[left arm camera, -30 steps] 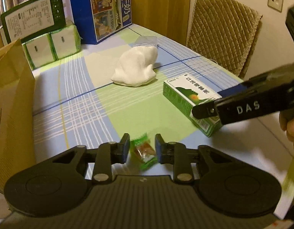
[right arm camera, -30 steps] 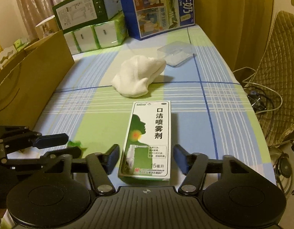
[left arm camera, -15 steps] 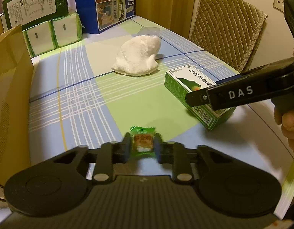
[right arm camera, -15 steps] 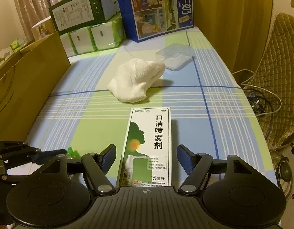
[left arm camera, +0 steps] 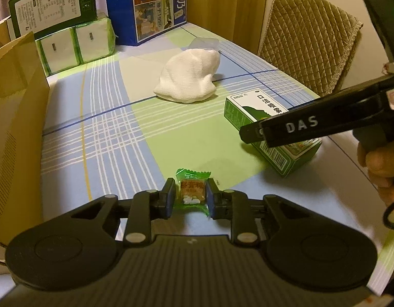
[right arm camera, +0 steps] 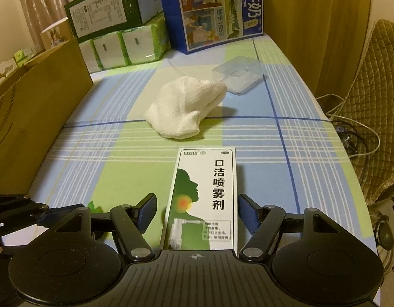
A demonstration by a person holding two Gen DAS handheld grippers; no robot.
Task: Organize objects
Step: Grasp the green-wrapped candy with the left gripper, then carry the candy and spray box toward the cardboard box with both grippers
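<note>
Gripping a small green-wrapped candy with an orange label (left arm camera: 192, 190) between the closed pads of the left tongs (left arm camera: 190, 195), near the counter's near edge, wrapper ends sticking out front and back. Straddling the tall white-and-green cardboard spray box (right arm camera: 205, 194) with the right tongs (right arm camera: 197, 215), spread wide, pads clear of both long sides, nothing held; box flat on the checked blue-and-green cloth of the counter (right arm camera: 286, 117), toward the near right edge.

To do it well: keep the squeeze on the candy light, since the wrapper likely slips and crushes easily; lift straight before carrying. For the box, centre the pads on the long sides, lower until level with its flanks, then close evenly to avoid twisting it.

Readable: "口洁喷雾剂" in bold black down the box front, a green head silhouette beneath a small brand mark too small to make out; "DAS" in white on the right tool's finger; "1956" on the tall blue printed carton (right arm camera: 212, 10) at the far edge. Candy label too small to read.
</note>
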